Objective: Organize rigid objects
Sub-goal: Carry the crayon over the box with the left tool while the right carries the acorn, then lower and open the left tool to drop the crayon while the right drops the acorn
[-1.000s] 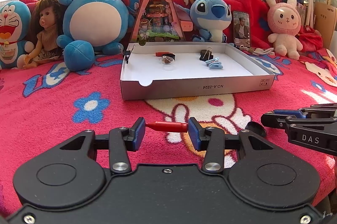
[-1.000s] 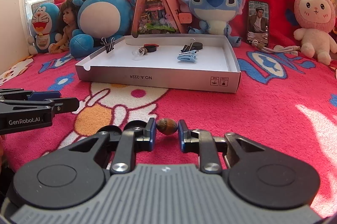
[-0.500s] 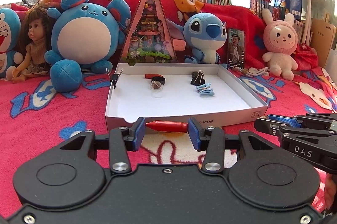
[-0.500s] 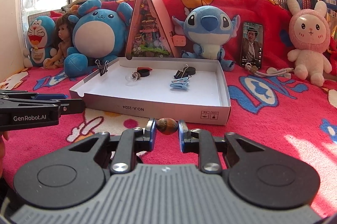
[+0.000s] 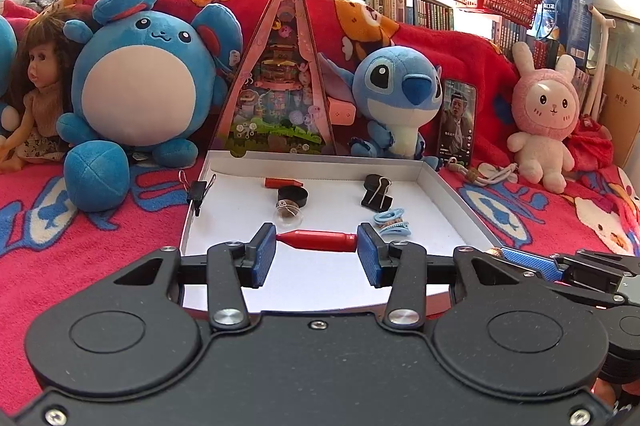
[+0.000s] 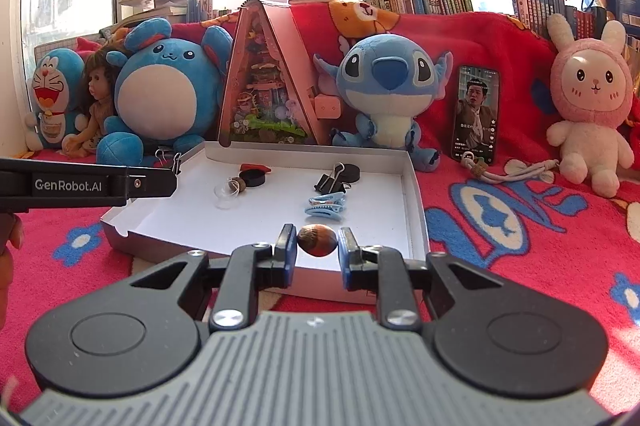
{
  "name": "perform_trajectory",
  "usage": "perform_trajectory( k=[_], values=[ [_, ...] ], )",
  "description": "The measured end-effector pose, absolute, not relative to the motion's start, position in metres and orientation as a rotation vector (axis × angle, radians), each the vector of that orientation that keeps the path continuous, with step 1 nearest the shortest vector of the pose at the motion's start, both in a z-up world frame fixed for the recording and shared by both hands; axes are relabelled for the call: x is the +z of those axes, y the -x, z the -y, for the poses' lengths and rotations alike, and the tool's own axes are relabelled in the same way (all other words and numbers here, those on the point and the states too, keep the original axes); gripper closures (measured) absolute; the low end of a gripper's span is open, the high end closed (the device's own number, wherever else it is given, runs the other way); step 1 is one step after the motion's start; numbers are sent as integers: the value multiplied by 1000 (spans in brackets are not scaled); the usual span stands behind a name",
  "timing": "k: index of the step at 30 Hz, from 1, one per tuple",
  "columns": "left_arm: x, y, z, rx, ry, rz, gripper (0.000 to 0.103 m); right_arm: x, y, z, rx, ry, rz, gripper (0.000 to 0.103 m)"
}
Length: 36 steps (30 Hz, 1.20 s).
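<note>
My left gripper (image 5: 317, 244) is shut on a red pointed cap (image 5: 318, 240), held crosswise over the near part of a shallow white box (image 5: 460, 201). My right gripper (image 6: 317, 248) is shut on a brown nut (image 6: 317, 240), held above the box's near edge (image 6: 412, 209). In the box lie a second red cap (image 5: 282, 182), a black disc (image 5: 293, 195), a clear dome over a nut (image 5: 287, 214), a black binder clip (image 5: 377, 193) and blue hair clips (image 5: 392, 222). The left gripper also shows in the right wrist view (image 6: 86, 185).
The box sits on a red patterned blanket (image 6: 540, 226). A binder clip (image 5: 198, 193) is clamped on the box's left wall. Plush toys, a doll (image 5: 34, 97), a triangular diorama (image 5: 280, 85) and a phone (image 6: 476, 113) line the back. A cord (image 6: 508, 173) lies at right.
Both grippers have risen and moved forward toward the box, each still holding its object; they now hang over the box's near part instead of low over the blanket.
</note>
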<state>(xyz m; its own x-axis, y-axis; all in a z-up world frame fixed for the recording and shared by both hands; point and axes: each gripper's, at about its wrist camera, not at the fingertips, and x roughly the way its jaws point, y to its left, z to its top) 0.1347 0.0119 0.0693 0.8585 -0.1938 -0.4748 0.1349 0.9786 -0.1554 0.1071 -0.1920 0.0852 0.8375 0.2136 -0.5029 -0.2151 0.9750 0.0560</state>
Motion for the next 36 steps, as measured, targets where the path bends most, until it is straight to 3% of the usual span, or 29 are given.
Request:
perform_trajectory(
  k=[36],
  values=[
    [24, -258, -16, -115, 205, -780, 61, 52, -207, 194, 243, -98, -728, 75]
  ],
)
